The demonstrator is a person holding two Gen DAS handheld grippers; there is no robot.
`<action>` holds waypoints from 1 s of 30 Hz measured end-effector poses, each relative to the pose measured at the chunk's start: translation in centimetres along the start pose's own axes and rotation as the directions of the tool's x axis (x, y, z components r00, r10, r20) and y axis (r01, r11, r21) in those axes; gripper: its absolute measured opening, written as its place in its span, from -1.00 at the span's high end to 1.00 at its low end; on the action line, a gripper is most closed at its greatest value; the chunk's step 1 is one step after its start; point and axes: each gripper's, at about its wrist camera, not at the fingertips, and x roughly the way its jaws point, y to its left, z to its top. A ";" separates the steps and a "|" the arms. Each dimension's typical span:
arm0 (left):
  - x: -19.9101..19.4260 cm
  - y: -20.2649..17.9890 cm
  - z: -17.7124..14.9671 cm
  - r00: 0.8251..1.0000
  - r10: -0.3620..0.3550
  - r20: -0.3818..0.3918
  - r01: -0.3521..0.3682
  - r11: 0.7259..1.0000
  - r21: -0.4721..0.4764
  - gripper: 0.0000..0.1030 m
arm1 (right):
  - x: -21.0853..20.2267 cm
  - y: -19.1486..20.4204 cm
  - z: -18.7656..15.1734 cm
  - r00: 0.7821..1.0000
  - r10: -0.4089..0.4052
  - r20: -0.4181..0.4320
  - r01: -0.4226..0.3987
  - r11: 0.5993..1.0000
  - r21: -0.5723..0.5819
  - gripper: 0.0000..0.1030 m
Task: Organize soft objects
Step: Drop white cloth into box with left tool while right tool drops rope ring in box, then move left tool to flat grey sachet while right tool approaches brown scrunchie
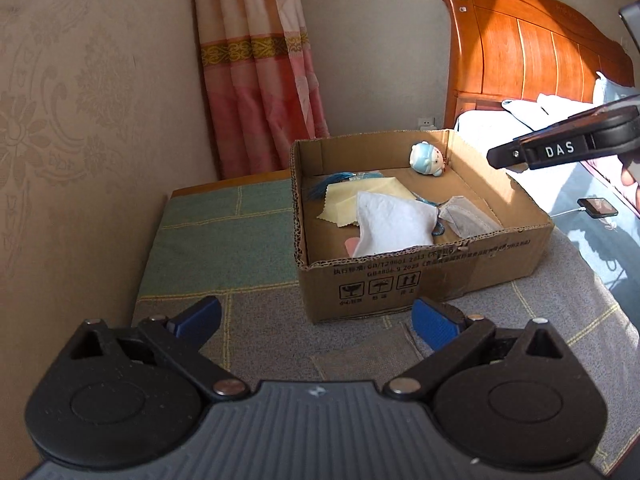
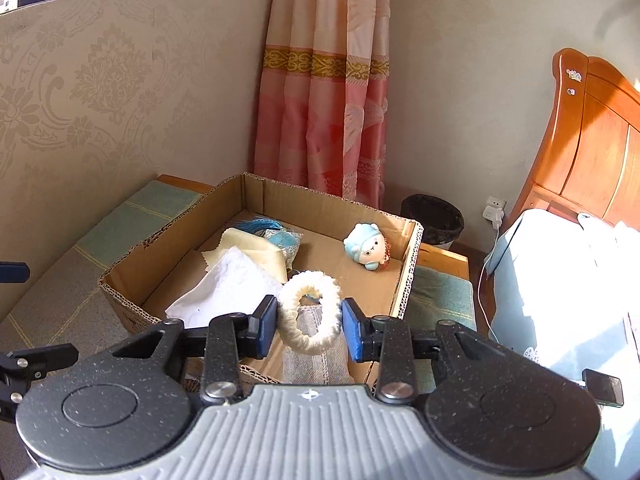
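Observation:
A cardboard box (image 1: 420, 276) (image 2: 256, 184) sits on a patchwork cloth. Inside lie a white cloth (image 1: 390, 222) (image 2: 228, 288), a yellow cloth (image 1: 352, 196) (image 2: 252, 246), a blue tassel piece (image 2: 280, 236), a grey mask (image 1: 466, 214) (image 2: 316, 356) and a blue plush toy (image 1: 428, 159) (image 2: 366, 246). My left gripper (image 1: 316, 322) is open and empty, just in front of the box. My right gripper (image 2: 309, 328) hovers over the box's near edge with a fluffy white ring (image 2: 310, 312) between its jaws; the pads (image 2: 267, 326) stand a little apart from it. Its side shows in the left wrist view (image 1: 560, 150).
A wooden bed headboard (image 1: 532, 48) (image 2: 592, 140) and bedding are to the right. A phone (image 1: 598, 206) lies on the bed, charging. A pink curtain (image 2: 324, 80) hangs behind the box, a black bin (image 2: 434, 220) beside it. The wallpapered wall is on the left.

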 end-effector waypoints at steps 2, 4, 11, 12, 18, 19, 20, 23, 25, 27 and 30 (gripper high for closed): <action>-0.2 0.3 -0.2 1.000 -0.005 0.008 0.005 1.000 -0.004 -0.97 | 1.0 0.1 1.1 1.000 -0.015 0.001 0.015 1.000 -0.008 0.23; -0.3 0.6 -0.3 1.000 -0.013 0.018 0.013 1.000 -0.013 -0.97 | 2.3 0.2 2.6 0.999 -0.034 0.004 0.034 0.999 -0.022 0.23; -0.3 1.2 -1.0 1.000 -0.010 0.010 0.010 1.000 -0.023 -0.97 | 5.7 0.6 6.5 0.998 -0.069 0.014 0.069 0.997 -0.042 0.08; -0.2 1.2 -1.1 1.000 -0.010 0.007 0.010 1.000 -0.022 -0.97 | 6.1 0.7 7.0 0.997 -0.078 0.021 0.079 0.996 -0.040 -0.17; -0.2 1.4 -1.2 1.000 -0.014 0.007 0.014 1.000 -0.025 -0.97 | 6.1 0.7 7.1 0.995 -0.081 0.051 0.081 0.997 -0.007 -1.00; -0.3 1.4 -1.2 1.000 -0.013 0.007 0.013 1.000 -0.027 -0.97 | 5.8 0.8 6.9 0.996 -0.075 0.048 0.075 0.997 -0.005 -1.00; -0.4 1.3 -1.2 1.000 -0.015 0.009 0.015 1.000 -0.028 -0.97 | 5.6 0.9 6.8 0.996 -0.075 0.045 0.075 0.997 -0.005 -1.00; -0.6 1.2 -1.3 1.000 -0.020 0.013 0.021 0.999 -0.031 -0.97 | 5.0 1.3 6.2 0.997 -0.074 0.023 0.075 0.997 -0.003 -1.00; -1.0 1.0 -1.4 1.000 -0.016 0.018 0.017 1.000 -0.023 -0.97 | 4.2 1.6 5.8 0.997 -0.073 0.018 0.073 0.997 0.006 -1.00; -1.3 0.9 -1.4 1.000 -0.016 0.023 0.016 1.000 -0.020 -0.97 | 3.3 1.8 5.2 0.998 -0.066 0.016 0.066 0.998 0.010 -1.00; -2.0 0.7 -1.4 0.999 -0.017 0.033 0.017 1.000 -0.020 -0.97 | 1.6 2.0 4.2 0.998 -0.063 0.025 0.062 0.998 0.020 -1.00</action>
